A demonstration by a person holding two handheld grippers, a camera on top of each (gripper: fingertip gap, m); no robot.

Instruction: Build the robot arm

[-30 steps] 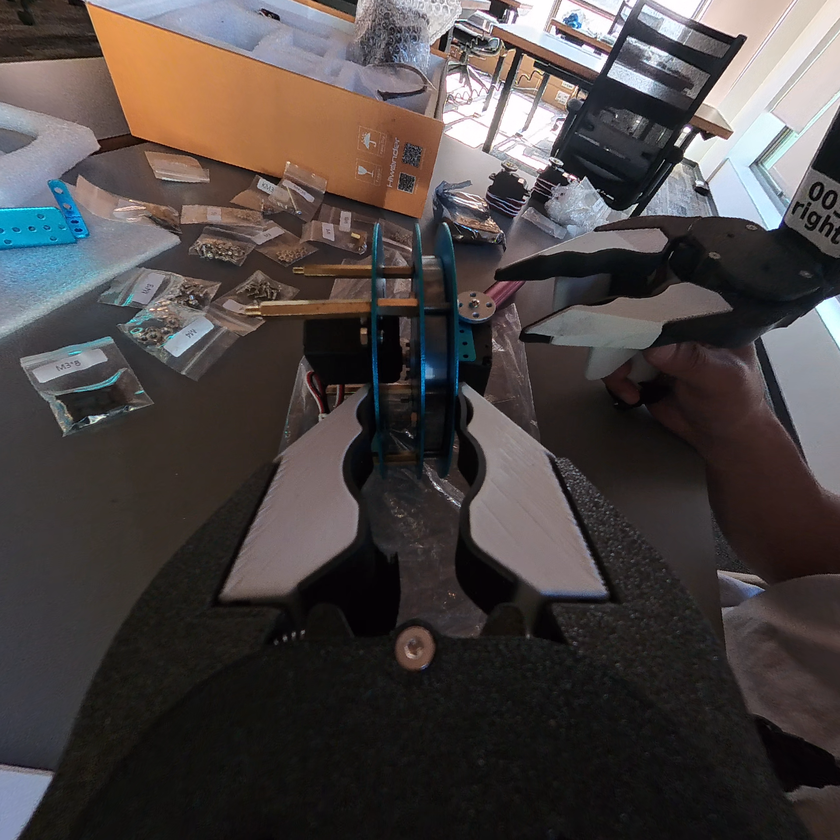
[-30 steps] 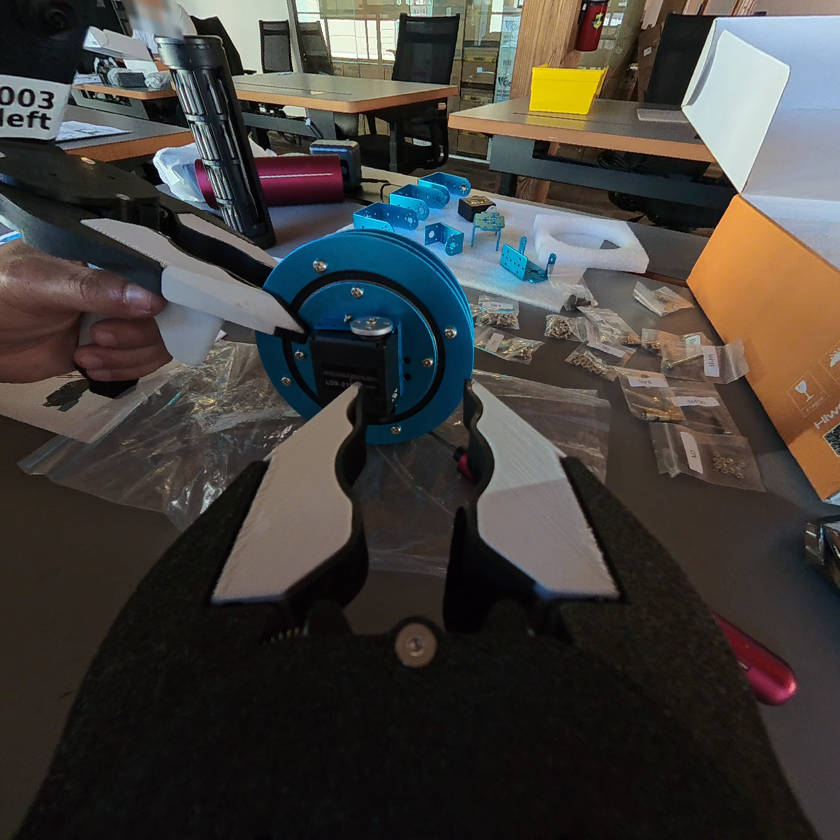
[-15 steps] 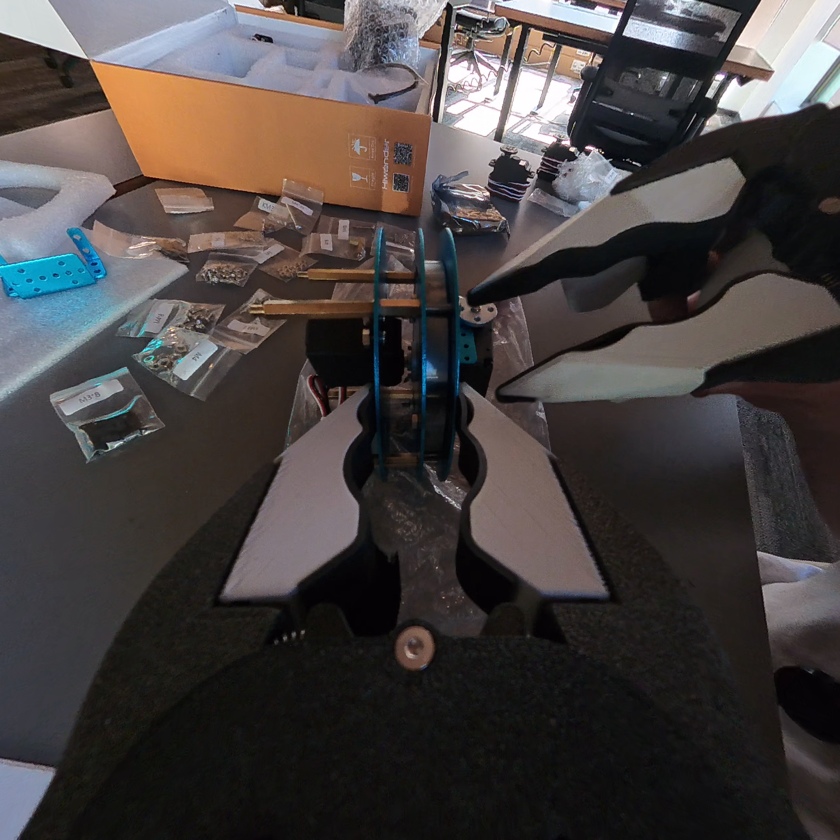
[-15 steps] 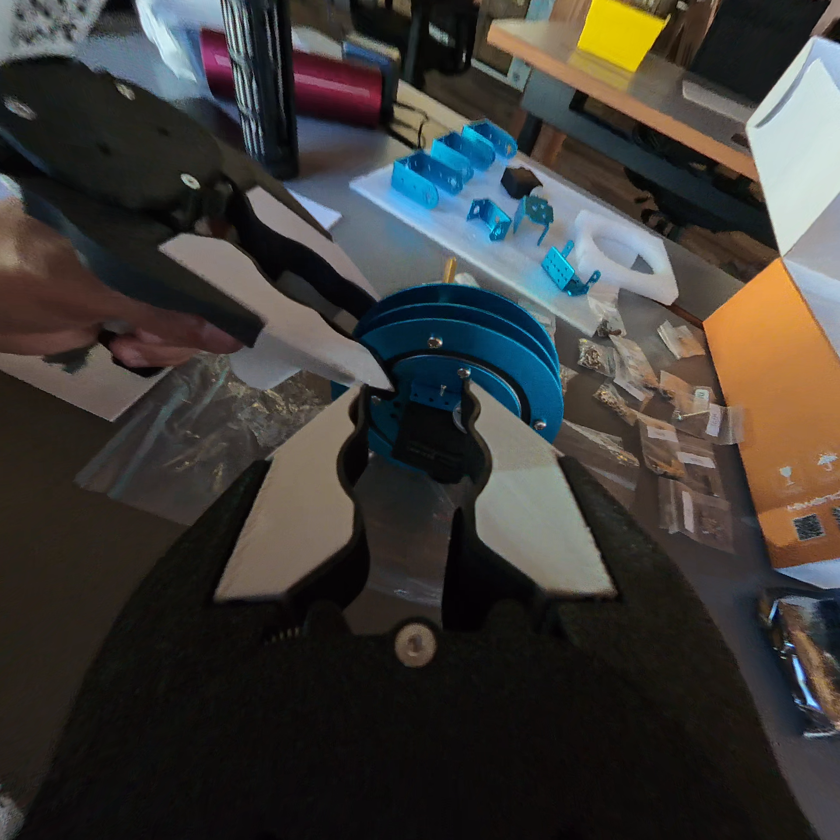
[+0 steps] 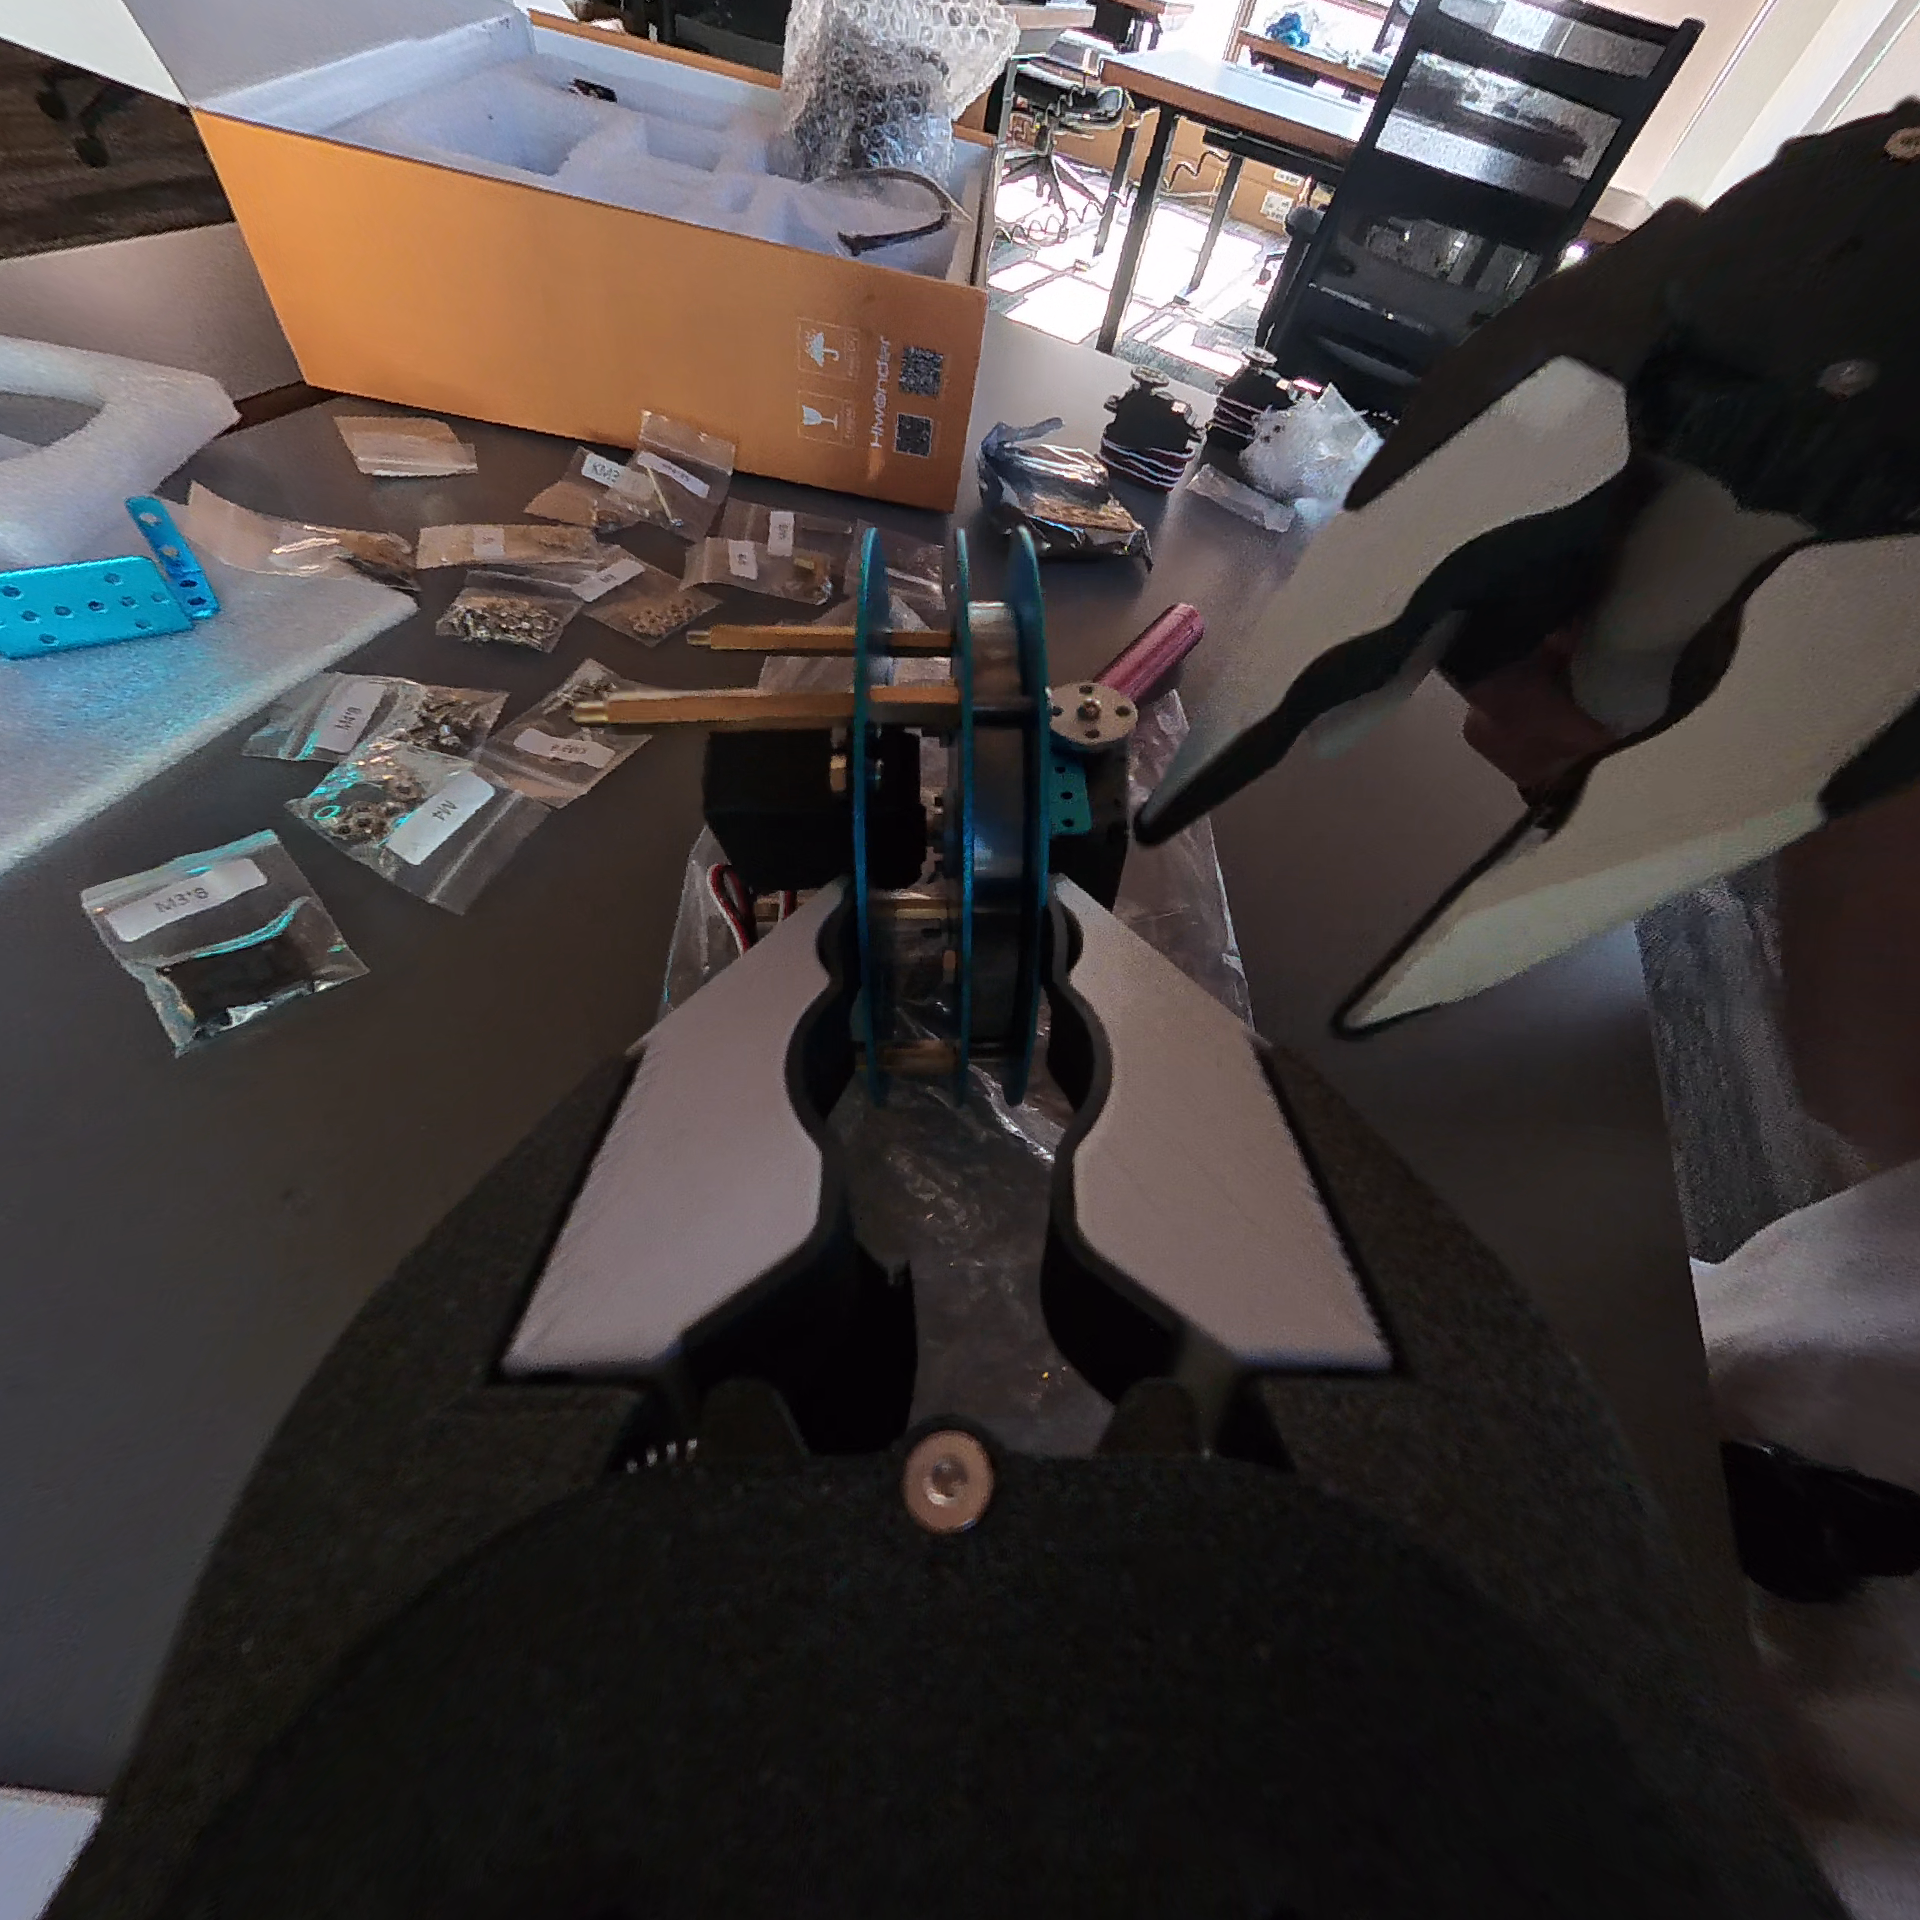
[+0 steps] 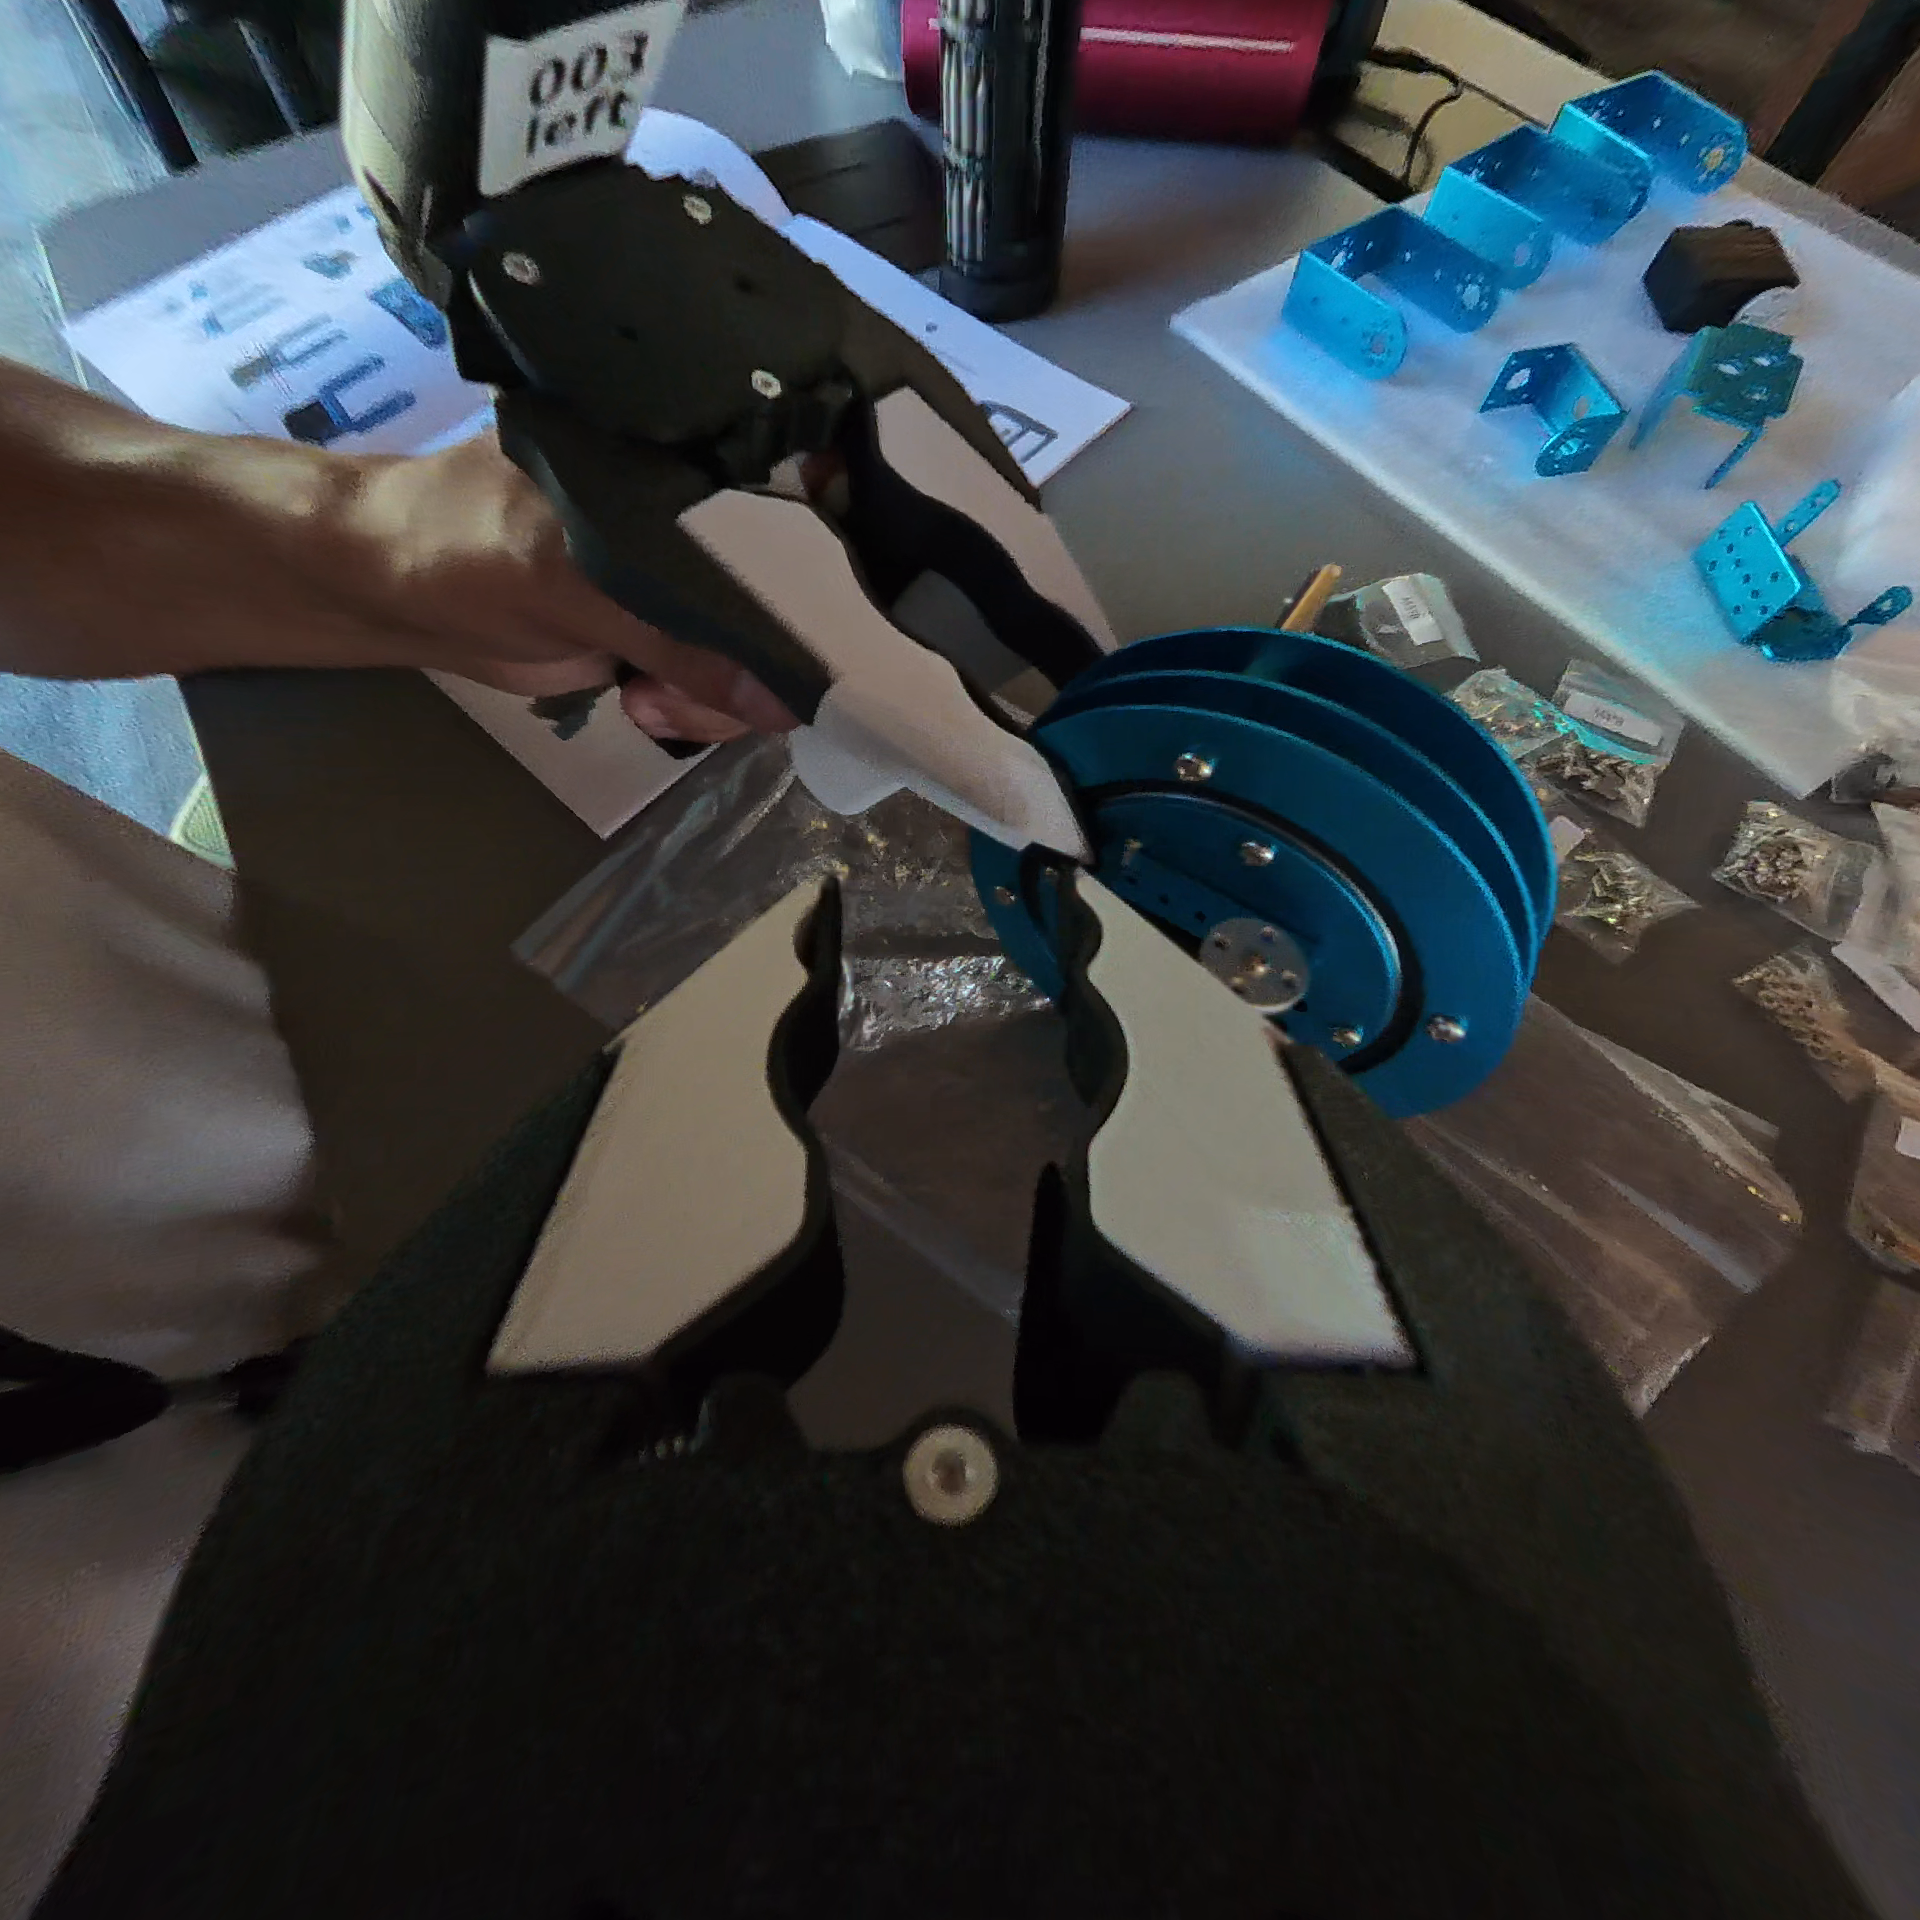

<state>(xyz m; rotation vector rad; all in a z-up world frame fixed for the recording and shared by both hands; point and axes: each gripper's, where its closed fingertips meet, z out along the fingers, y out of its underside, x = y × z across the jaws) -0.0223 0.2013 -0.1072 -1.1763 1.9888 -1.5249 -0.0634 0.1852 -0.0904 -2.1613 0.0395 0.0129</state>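
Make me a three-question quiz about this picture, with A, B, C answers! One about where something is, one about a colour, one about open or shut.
1. Where is the orange box?
A. behind the little bags
B. on the chair
C. under the table

2. What colour are the round plates?
A. red
B. blue
C. yellow

3. The right hand-held gripper is:
A. open
B. shut on a bag
C. shut on a bracket

Answers:
A, it stands on the table past the small parts bags.
B, the discs gripped by the left hand-held gripper are blue.
A, its fingers stand apart, holding nothing.

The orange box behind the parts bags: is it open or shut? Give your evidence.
Open. The orange box has its lid raised at the far left, and its white foam compartments and a bubble-wrapped bundle show from above.
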